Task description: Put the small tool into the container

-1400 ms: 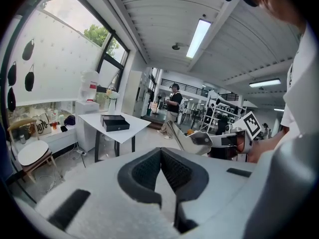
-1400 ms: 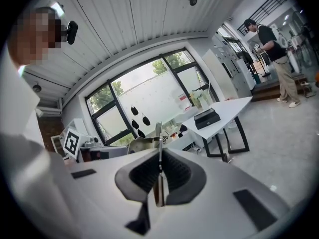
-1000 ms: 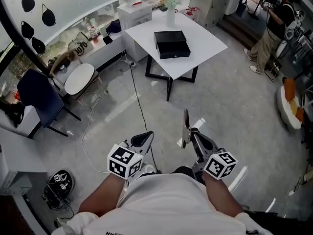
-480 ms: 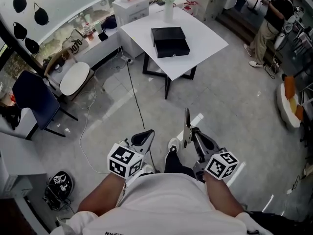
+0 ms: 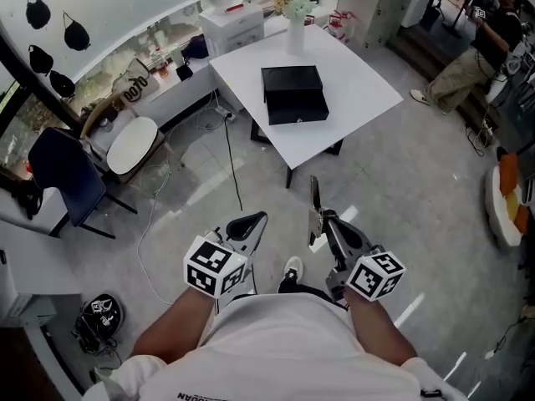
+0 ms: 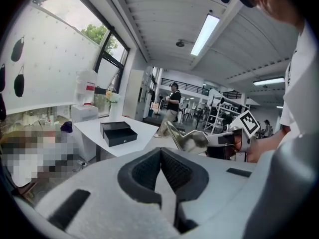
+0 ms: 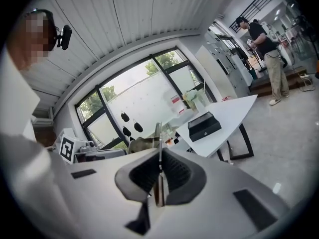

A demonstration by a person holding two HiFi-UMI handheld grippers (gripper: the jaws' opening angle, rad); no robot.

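The small tool [image 5: 314,200] is a thin flat metal blade, standing edge-on between the pads of my right gripper [image 5: 316,224], which is shut on it. In the right gripper view the tool [image 7: 158,136] rises from the closed pads of the right gripper [image 7: 159,168]. My left gripper [image 5: 251,222] is shut and holds nothing; its pads meet in the left gripper view [image 6: 160,156]. The container is a black box [image 5: 292,93] with its lower part slid open, on a white table [image 5: 368,82] well ahead of both grippers. The box [image 6: 117,132] and the table also show from the left gripper.
A vase with flowers [image 5: 295,23] stands at the table's far edge. A blue chair [image 5: 63,170] and a white round stool [image 5: 134,144] stand at left. A cable [image 5: 231,170] runs over the grey floor. A person [image 5: 472,61] stands at the far right.
The table and black box have come nearer in the head view as the person walks; a shoe now shows below the grippers. Both grippers keep their pose, tool still held.
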